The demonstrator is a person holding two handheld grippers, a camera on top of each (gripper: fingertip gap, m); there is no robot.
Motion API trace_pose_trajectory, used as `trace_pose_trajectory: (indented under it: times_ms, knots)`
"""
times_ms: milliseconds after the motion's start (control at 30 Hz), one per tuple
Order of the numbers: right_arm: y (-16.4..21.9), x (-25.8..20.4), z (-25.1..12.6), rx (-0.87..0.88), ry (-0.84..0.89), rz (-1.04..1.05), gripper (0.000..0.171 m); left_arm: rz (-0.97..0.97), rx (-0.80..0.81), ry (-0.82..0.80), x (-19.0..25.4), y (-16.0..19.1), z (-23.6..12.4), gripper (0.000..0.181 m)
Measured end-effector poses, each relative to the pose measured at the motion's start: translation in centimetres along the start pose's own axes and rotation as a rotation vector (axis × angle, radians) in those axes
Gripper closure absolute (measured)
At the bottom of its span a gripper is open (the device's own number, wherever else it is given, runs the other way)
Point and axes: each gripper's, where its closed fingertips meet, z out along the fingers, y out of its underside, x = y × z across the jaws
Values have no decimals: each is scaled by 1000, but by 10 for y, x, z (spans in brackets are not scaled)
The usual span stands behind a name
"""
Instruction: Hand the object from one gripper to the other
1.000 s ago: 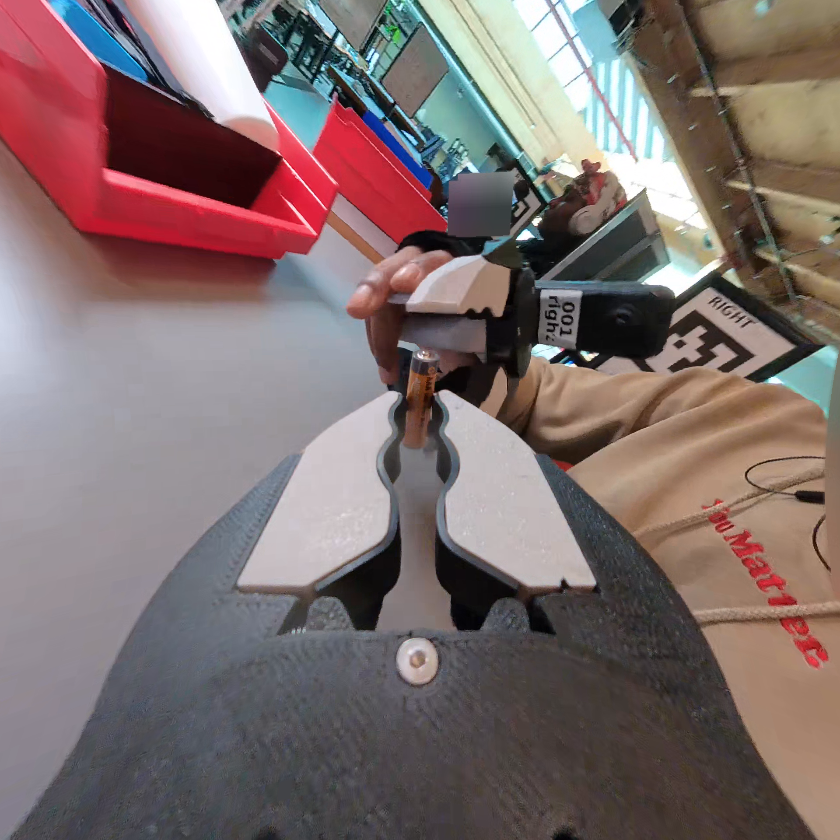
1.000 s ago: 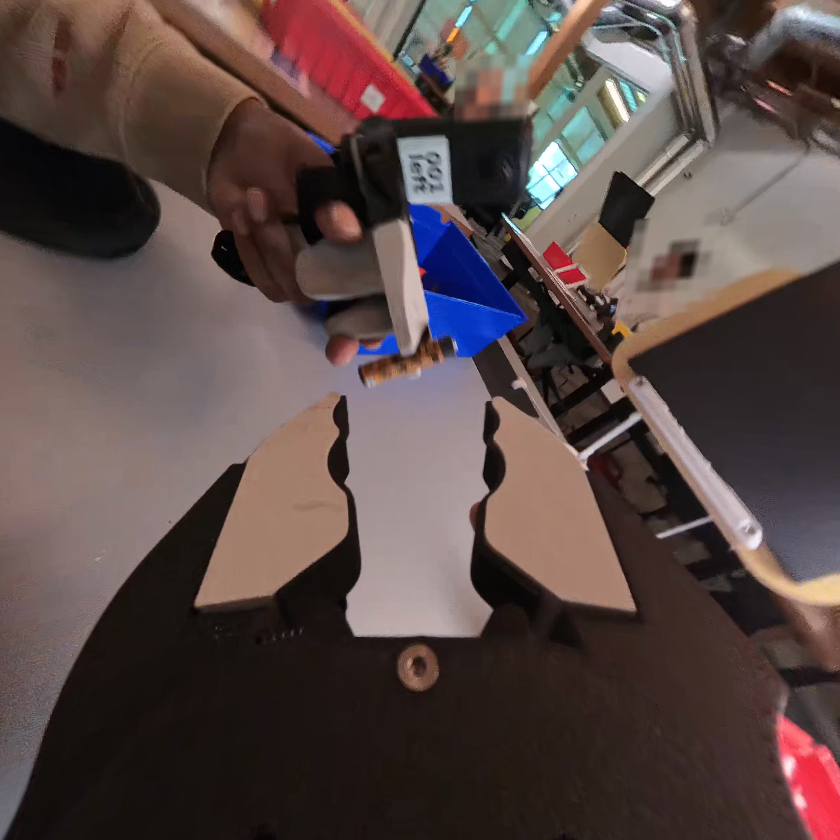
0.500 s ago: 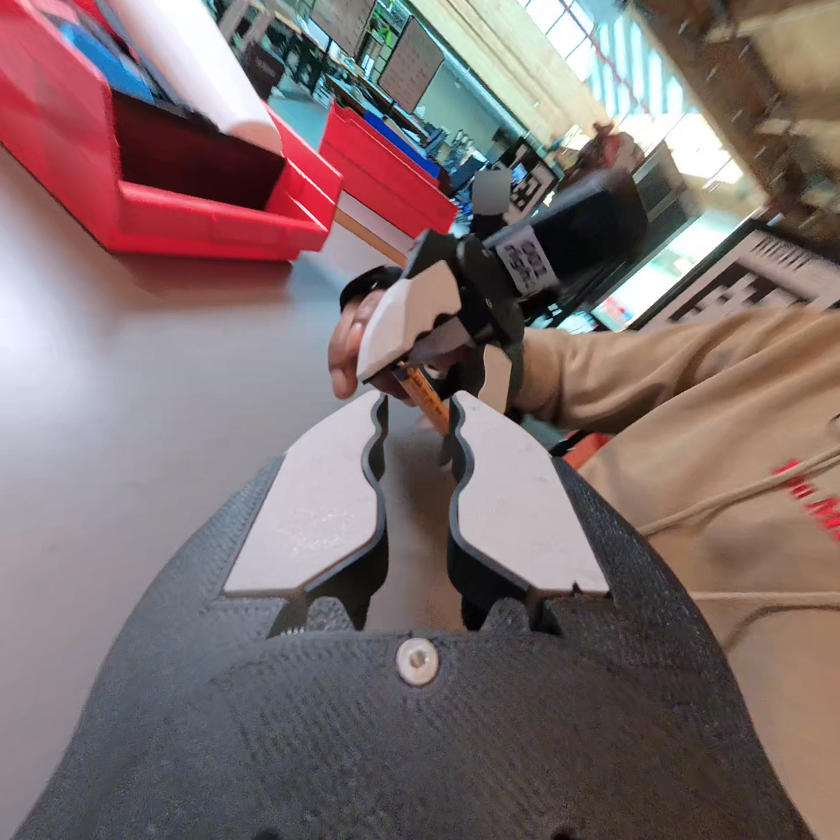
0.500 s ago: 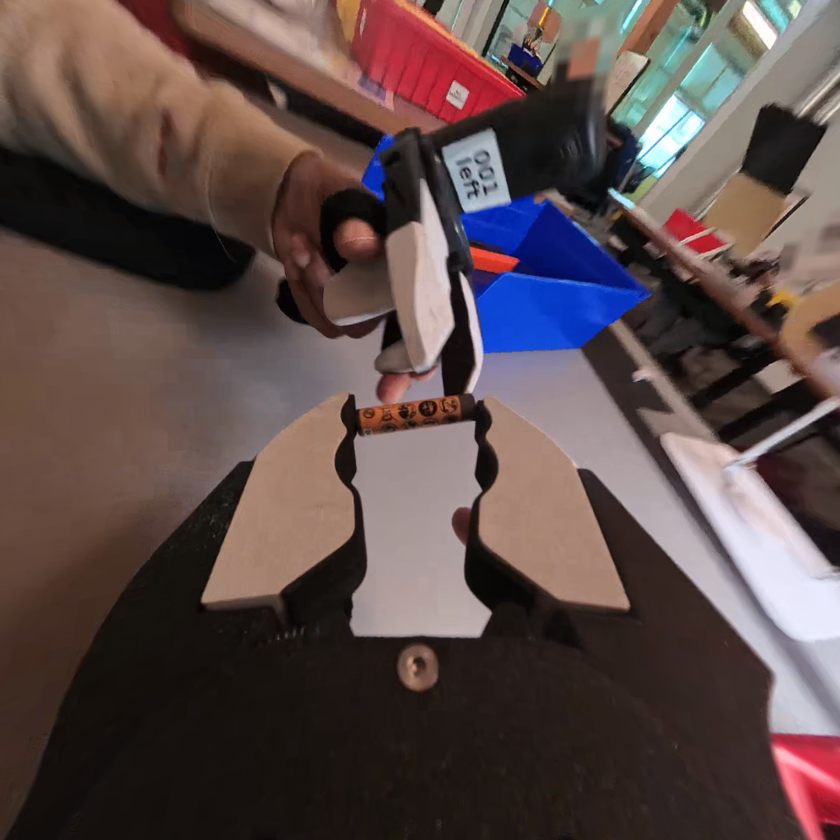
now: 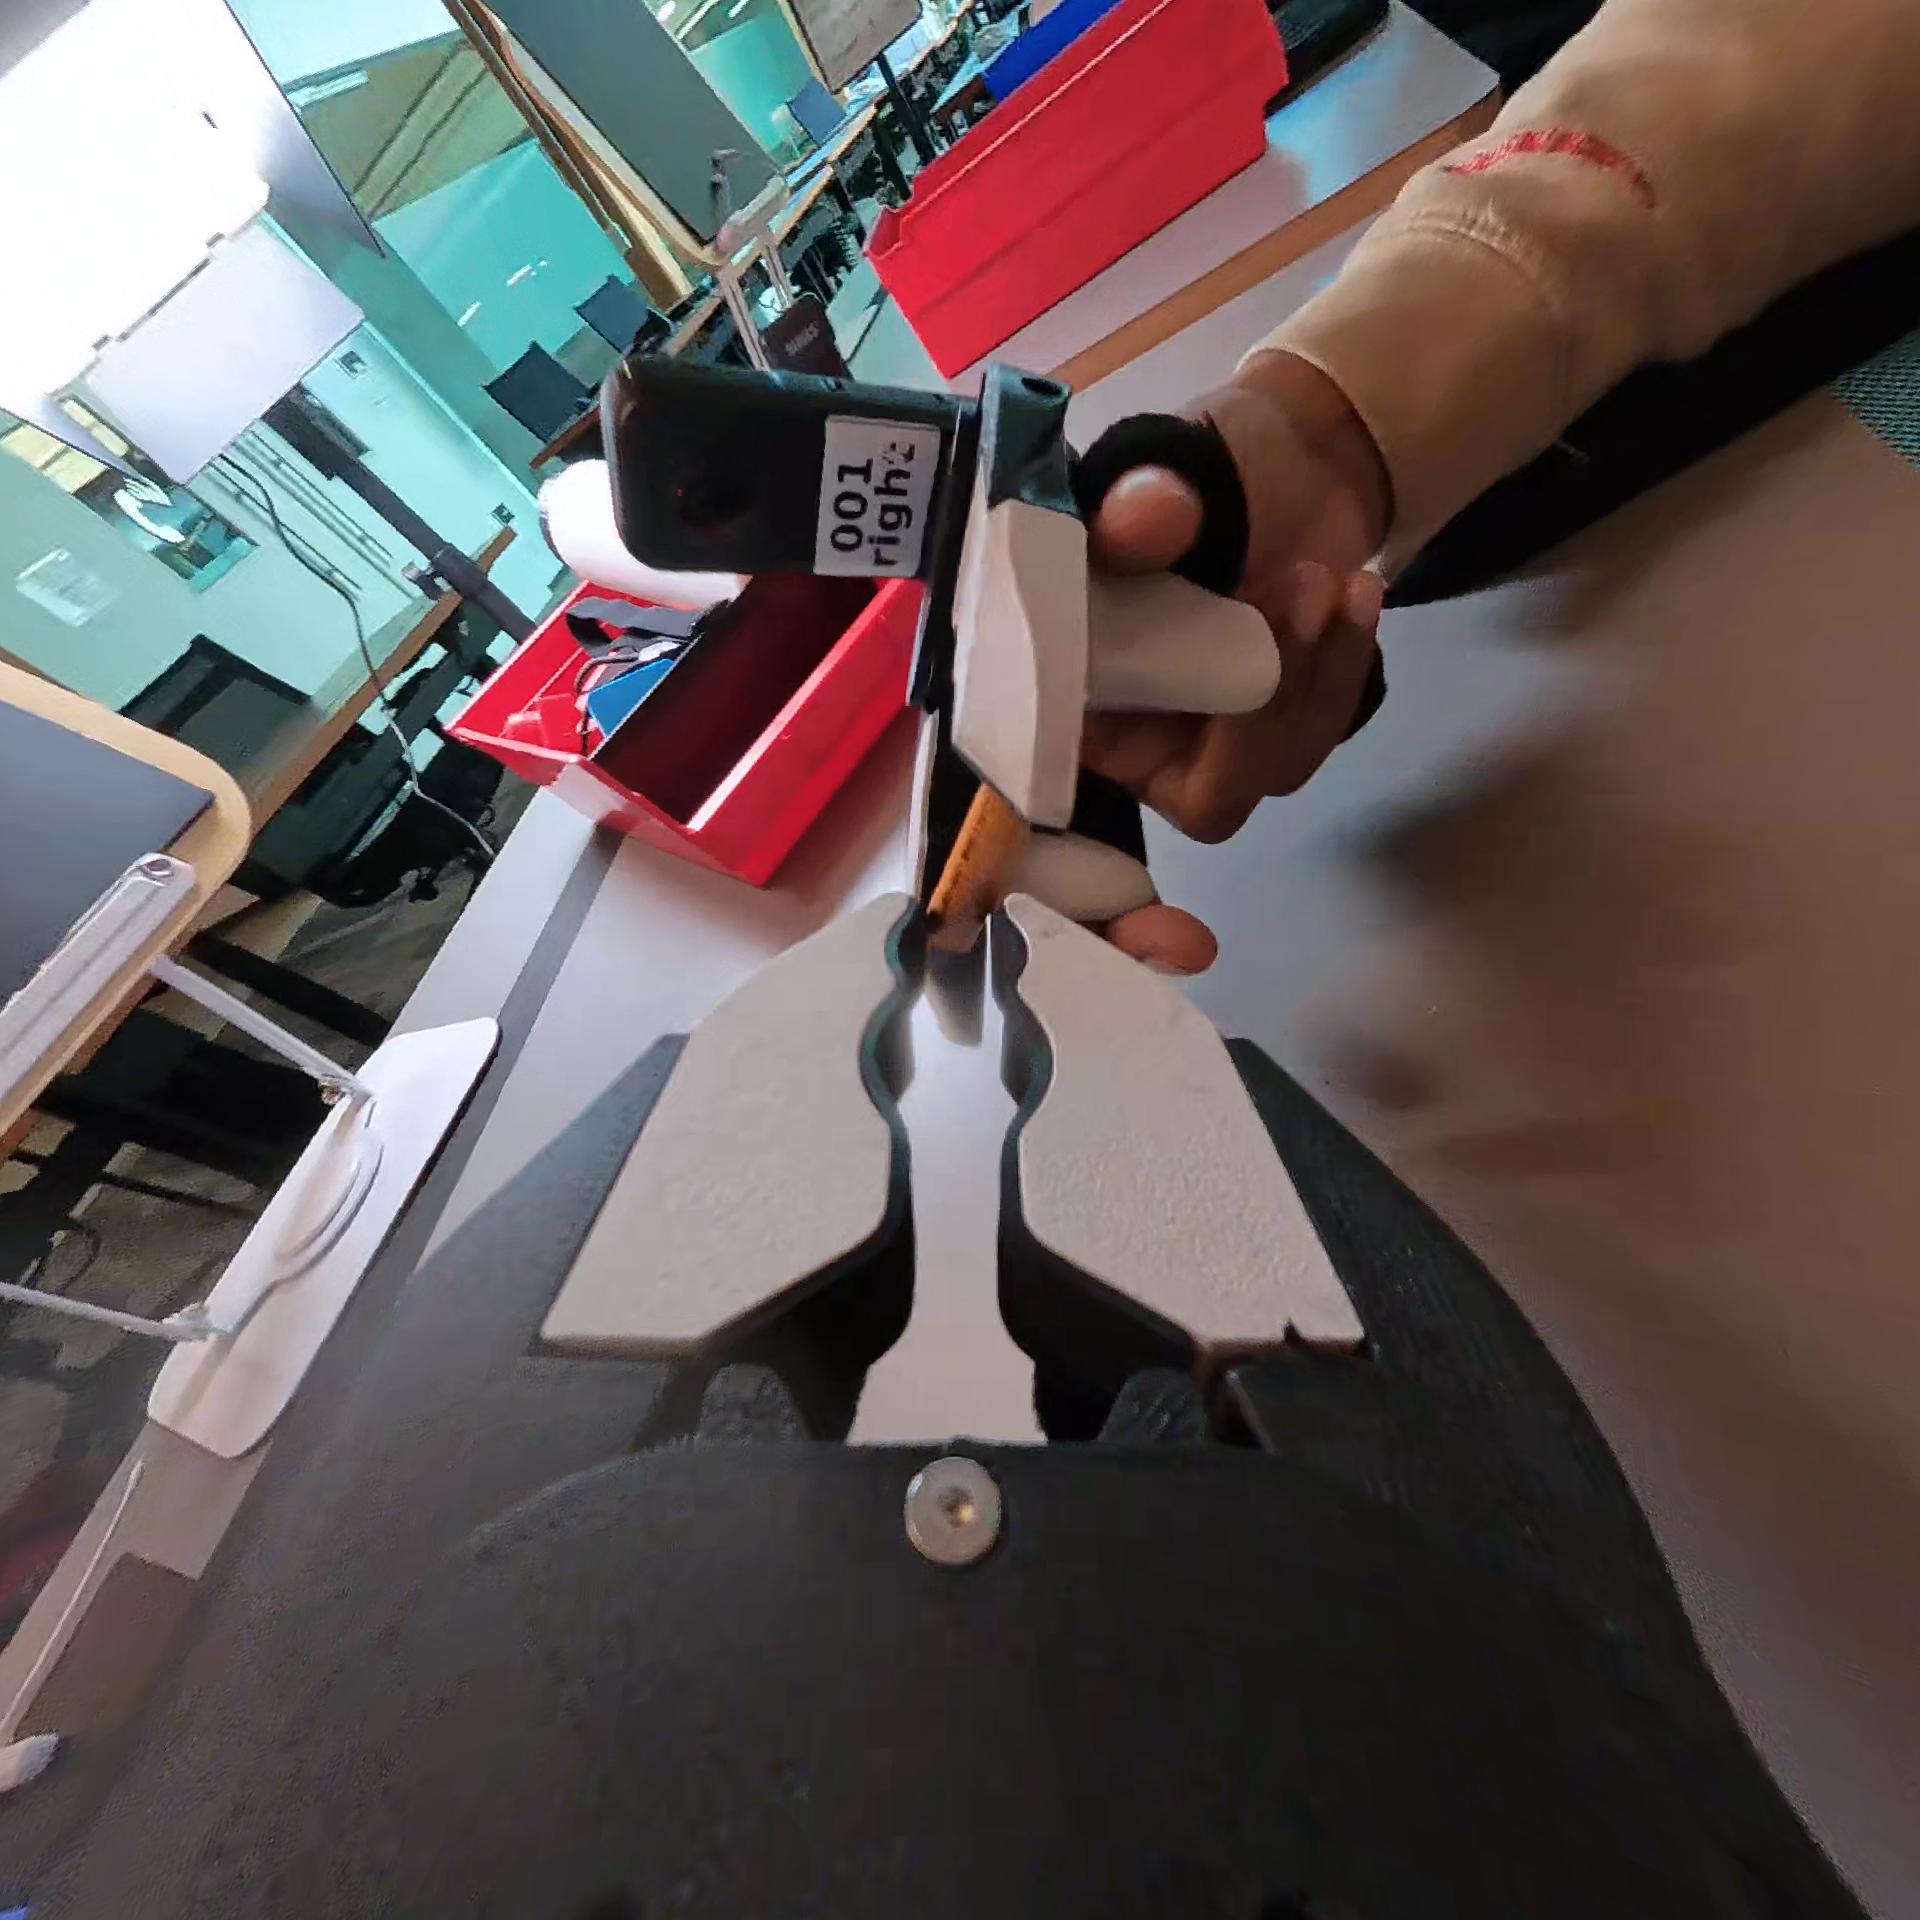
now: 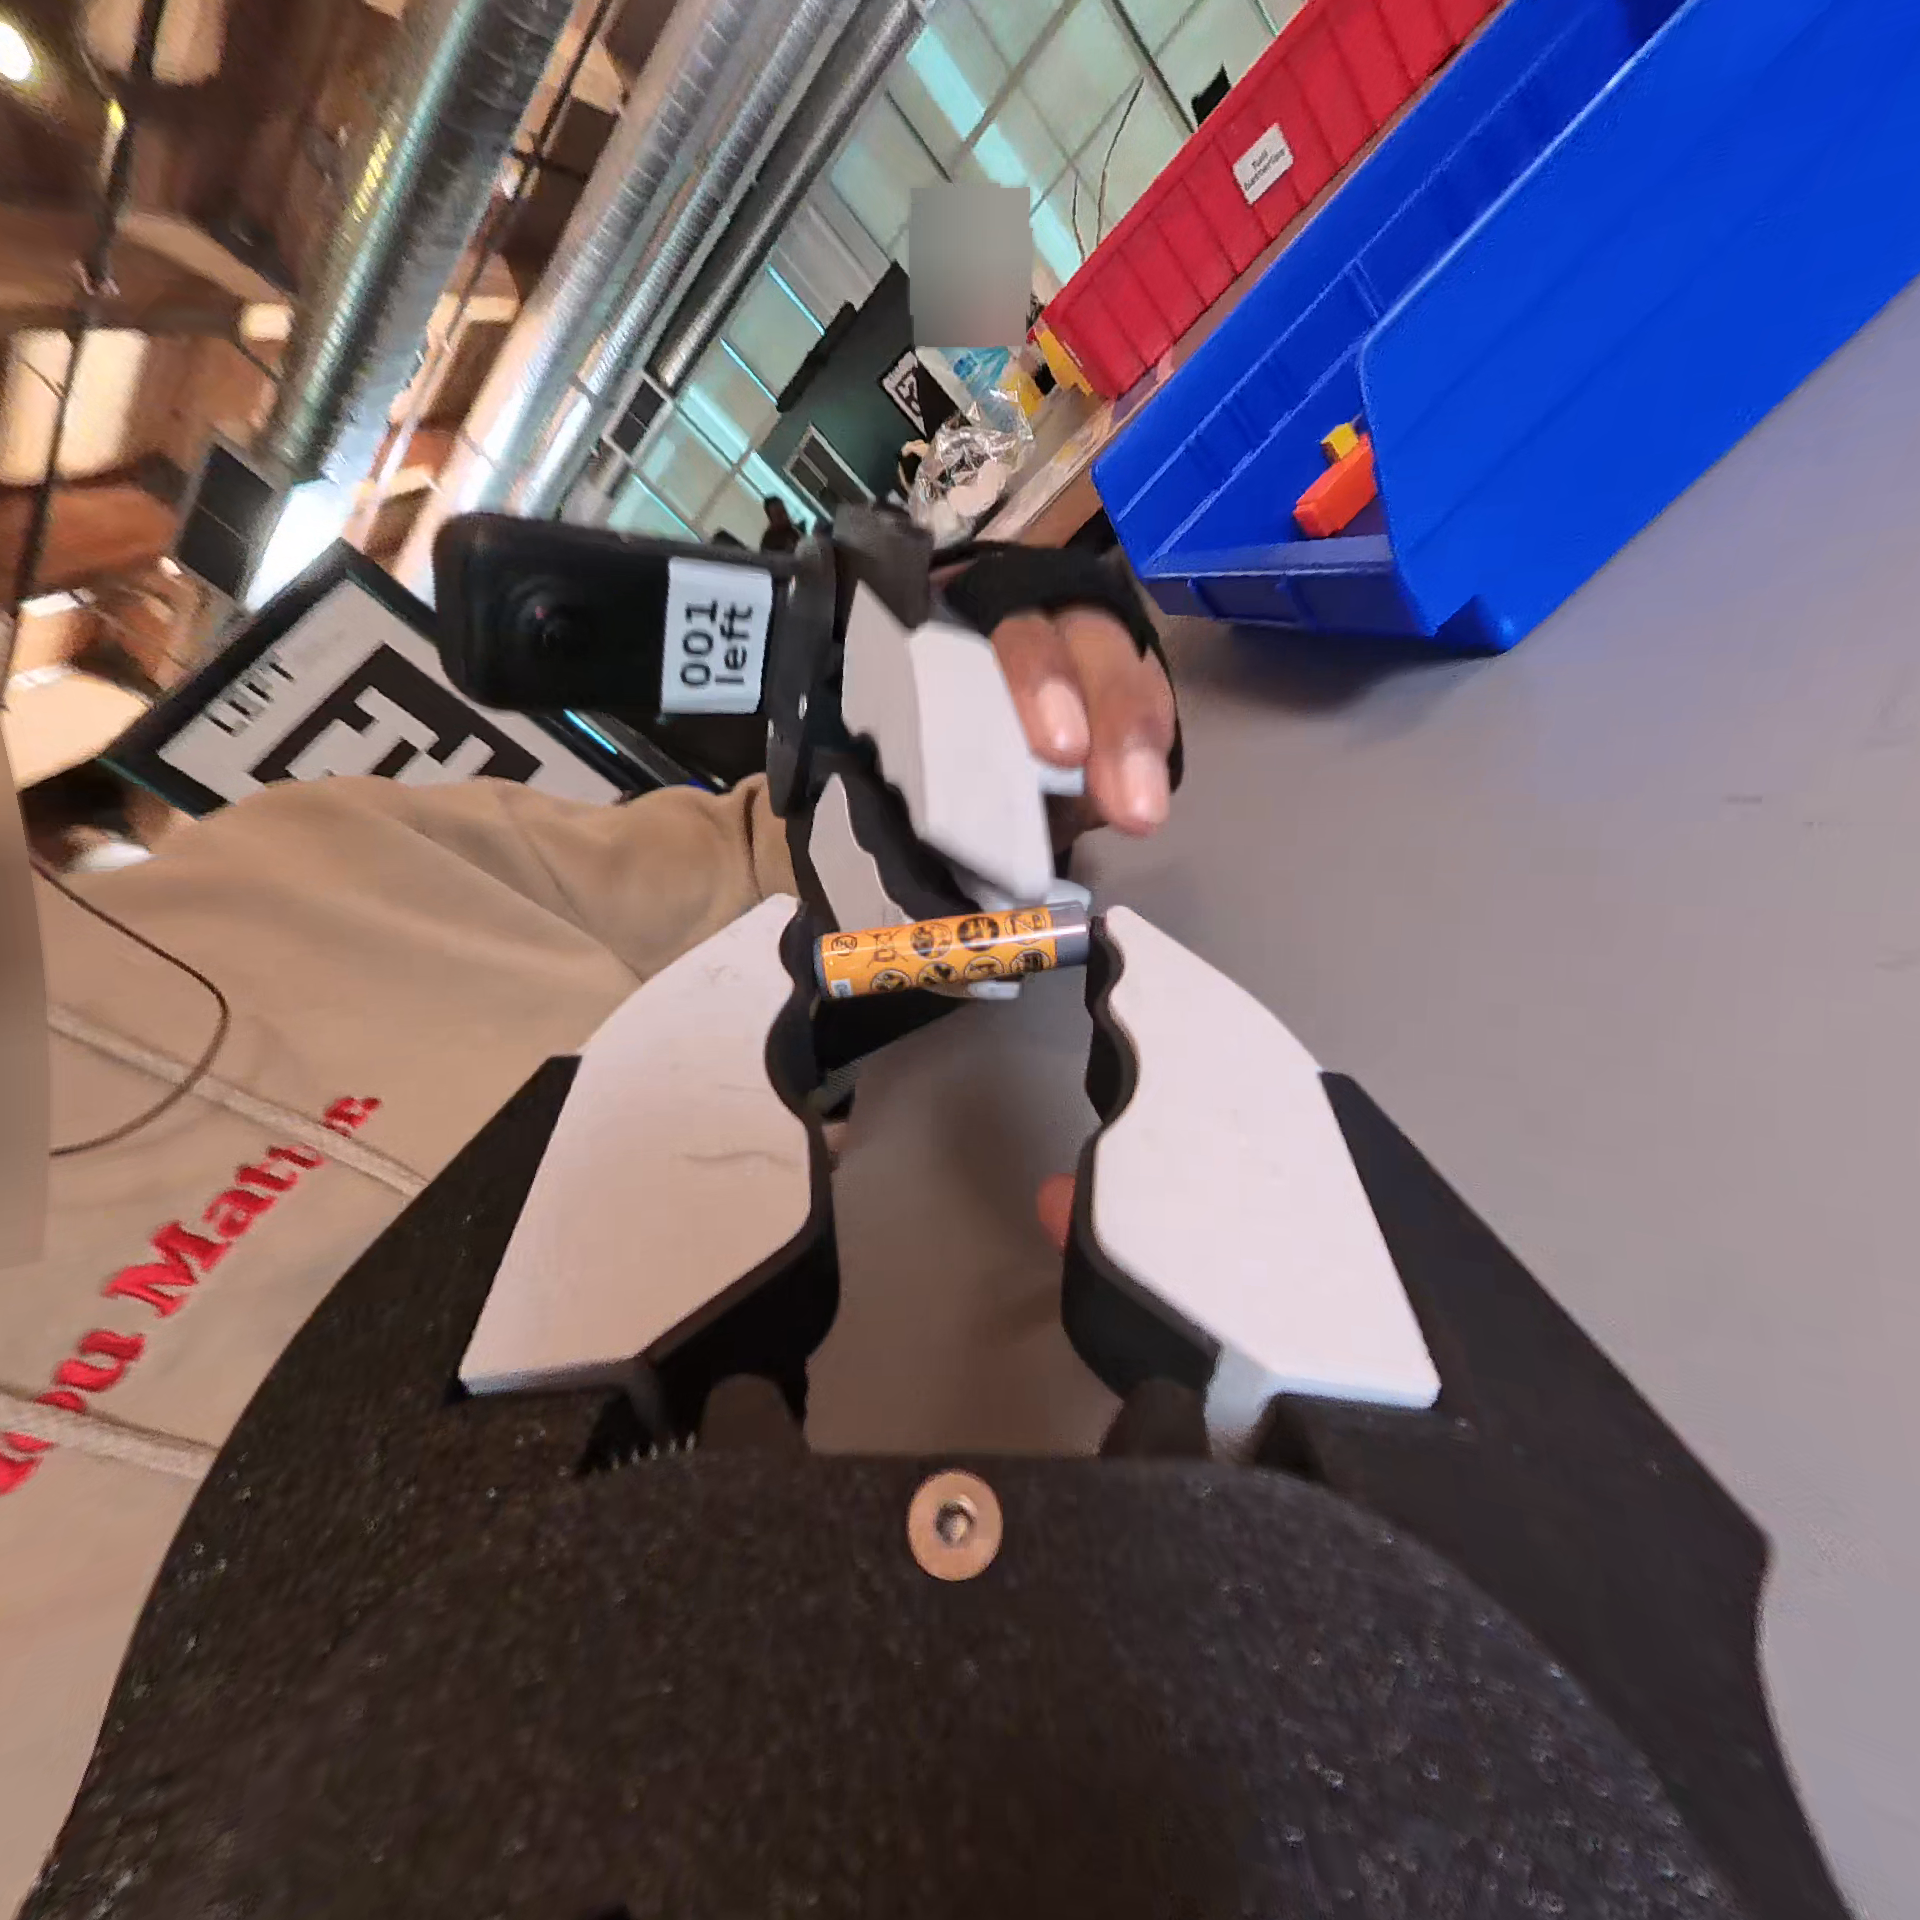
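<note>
An orange battery (image 6: 951, 951) hangs in the air above the grey table (image 6: 1558, 935). My right gripper (image 6: 948, 928) is shut on it end to end, one fingertip on each end. My left gripper (image 5: 956, 925) is nearly closed, and the battery's lower end (image 5: 961, 899) sits between its tips, gripped across its width. In the right wrist view the left gripper (image 6: 1023, 940) comes in from above, with one tip on each side of the battery. In the left wrist view the right gripper (image 5: 977, 842) reaches down from above. A person's hand holds each gripper.
A red bin (image 5: 748, 727) with cables stands at the table's far edge, and another red bin (image 5: 1070, 177) lies behind it. A blue bin (image 6: 1558, 416) with small orange parts stands at the right. A white stand base (image 5: 312, 1226) sits beside the table edge. Left and right tips are no more than a few centimetres apart.
The right gripper closed on the battery's ends. The left jaws widened half a second ago and are narrow again now. Both grippers have turned together above the table.
</note>
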Motion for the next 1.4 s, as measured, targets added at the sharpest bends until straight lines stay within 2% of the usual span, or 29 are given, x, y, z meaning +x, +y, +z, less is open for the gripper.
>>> trace_pose_trajectory:
  times_ms: [67,133,233,333,433,500,633,733,833,933,1000,1133,1267,1400]
  knots:
    - [-2,-1,-1,9,-21,39,122,-9,-7,-5,-1,-1,0,170]
    - [-6,-1,-5,14,-7,-15,122,-116,10,22,-3,-3,-1,171]
    - [-20,-1,-21,31,103,-307,118,-415,73,138,-6,-7,-4,171]
    - [-17,-4,-29,-15,197,-620,128,-707,169,296,-5,-16,-8,171]
    - [-5,-13,-20,-40,155,-687,139,-840,240,408,0,-26,-10,171]
    - [-6,-19,-17,4,106,-640,145,-856,258,434,2,-29,-12,171]
    - [-19,-27,-22,101,24,-514,146,-852,255,452,4,-30,-13,171]
    - [-17,-26,-20,87,53,-549,149,-858,243,469,9,-30,-10,171]
    - [-12,-26,-15,72,54,-550,161,-866,235,484,13,-29,-8,171]
    - [-15,-25,-18,70,51,-520,161,-854,243,456,9,-29,-9,173]
    - [-17,-23,-20,71,52,-499,161,-855,268,422,1,-31,-12,164]
    - [-8,-11,-17,-2,128,-540,161,-865,281,391,-7,-33,-15,161]
    - [1,-9,-8,-51,154,-564,161,-794,217,386,4,-30,-9,171]
    - [-1,-12,-10,-48,159,-596,161,-755,206,353,2,-32,-11,171]
